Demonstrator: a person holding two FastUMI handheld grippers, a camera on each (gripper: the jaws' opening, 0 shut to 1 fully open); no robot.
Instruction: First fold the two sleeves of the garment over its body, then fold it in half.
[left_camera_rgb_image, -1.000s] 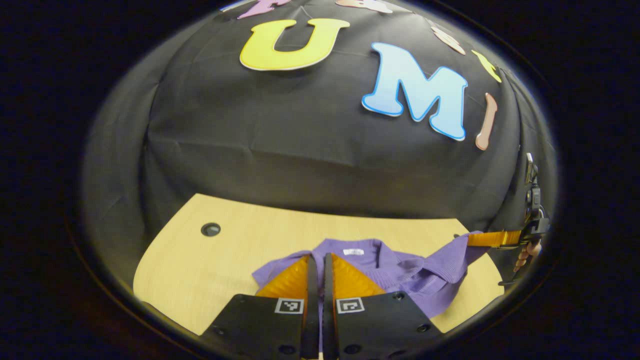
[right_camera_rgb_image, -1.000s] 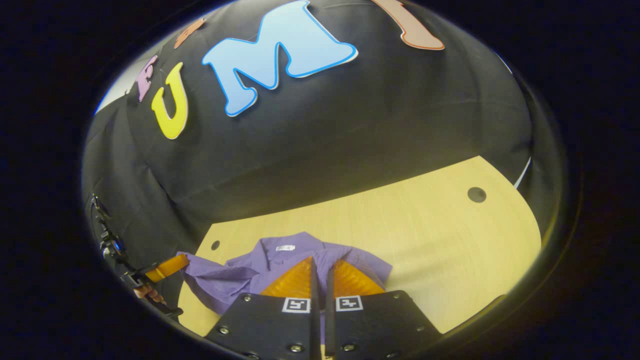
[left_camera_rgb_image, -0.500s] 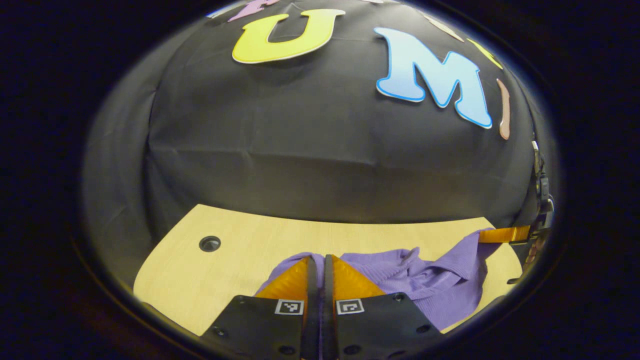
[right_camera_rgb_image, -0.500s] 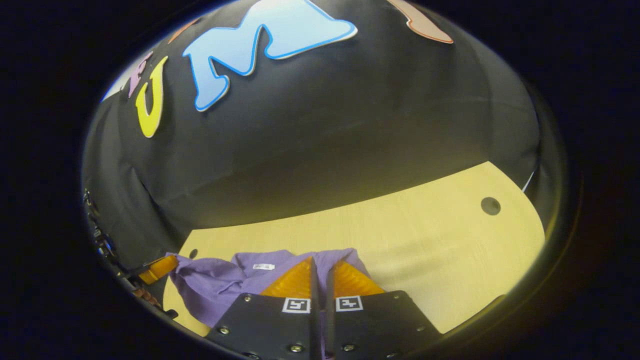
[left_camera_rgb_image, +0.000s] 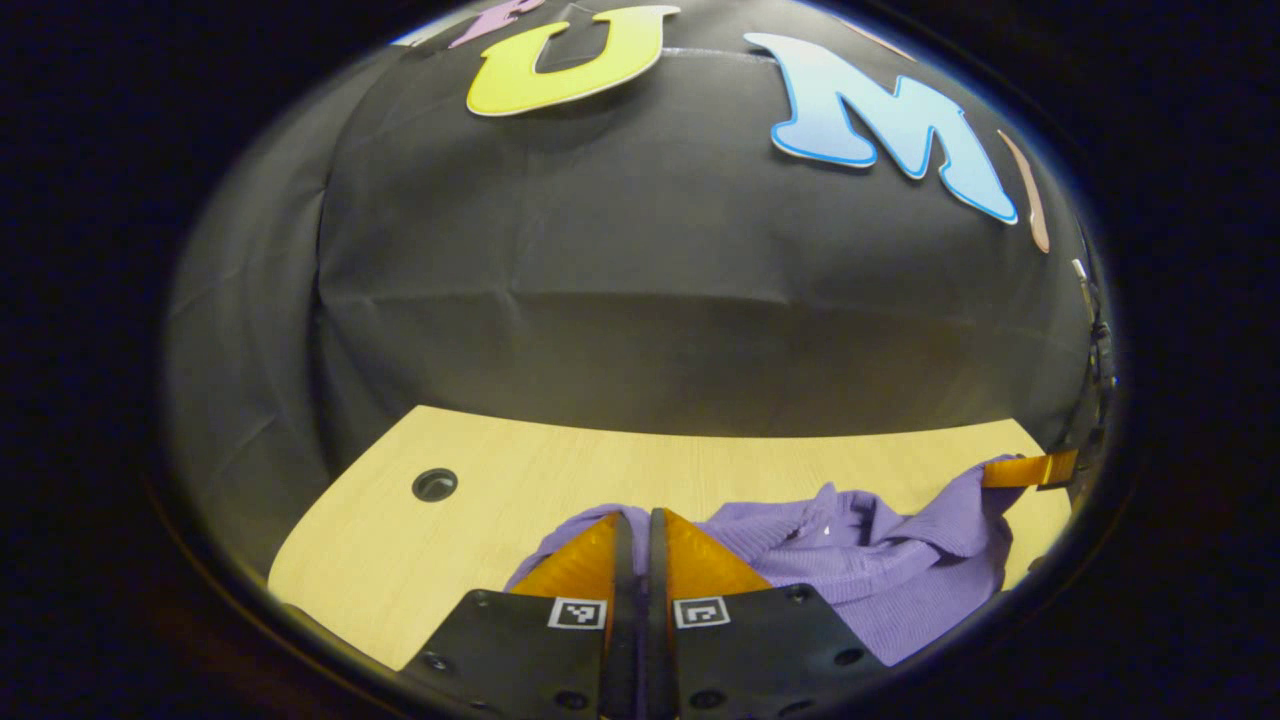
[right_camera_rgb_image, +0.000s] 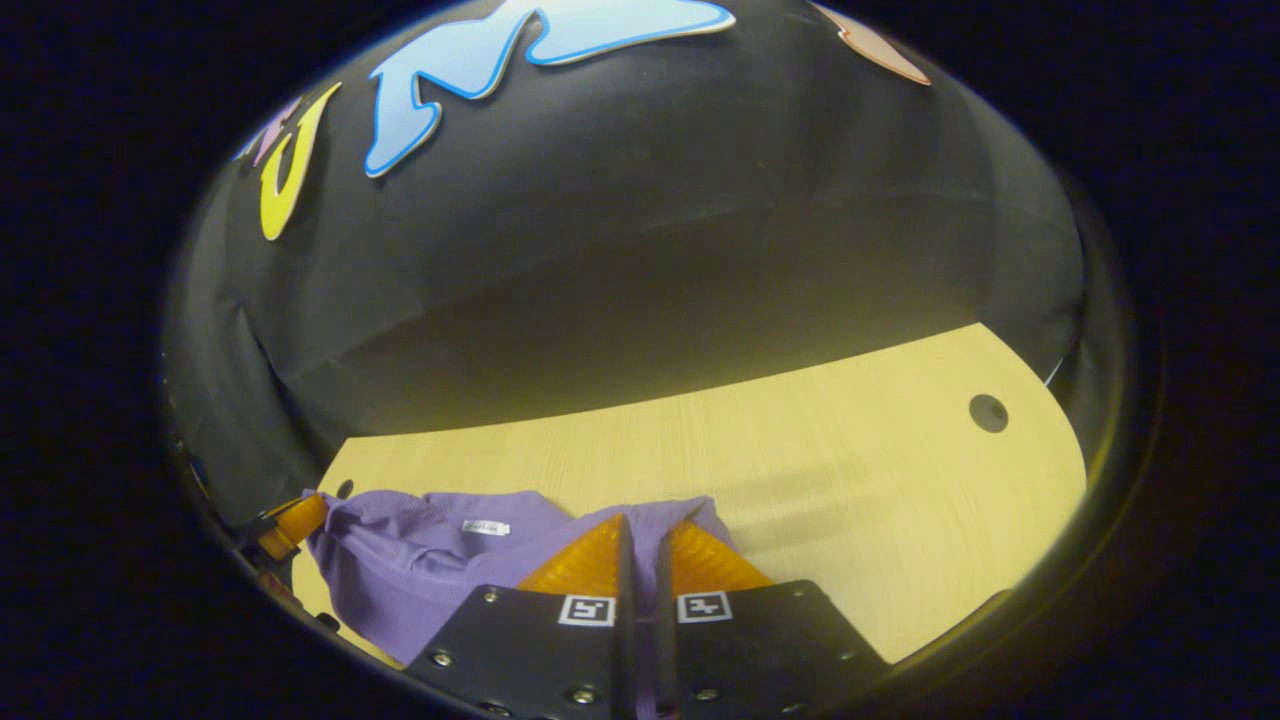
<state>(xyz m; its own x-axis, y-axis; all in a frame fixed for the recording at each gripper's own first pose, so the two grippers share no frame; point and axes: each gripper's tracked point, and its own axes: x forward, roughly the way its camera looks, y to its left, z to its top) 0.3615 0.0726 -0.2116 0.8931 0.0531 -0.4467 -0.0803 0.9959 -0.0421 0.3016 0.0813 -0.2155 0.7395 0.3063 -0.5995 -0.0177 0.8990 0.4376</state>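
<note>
Over table (left_camera_rgb_image: 400, 540): both hand-held grippers (left_camera_rgb_image: 636, 525) (right_camera_rgb_image: 640, 530) clamped on garment (left_camera_rgb_image: 850, 560) edges.

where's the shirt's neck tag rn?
In the right gripper view the tag faces up on the purple shirt, low and left on the table, between the right gripper and the left gripper.

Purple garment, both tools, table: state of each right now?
Purple garment: bunched and wrinkled, held up at two edges, not flat on the table.
Left tool: shut on the garment, cloth pinched between its fingers.
Right tool: shut on the garment; in the left gripper view it shows at the far edge, gripping the cloth.
Table: garment at its near edge, far part bare; a round hole in the top.
</note>
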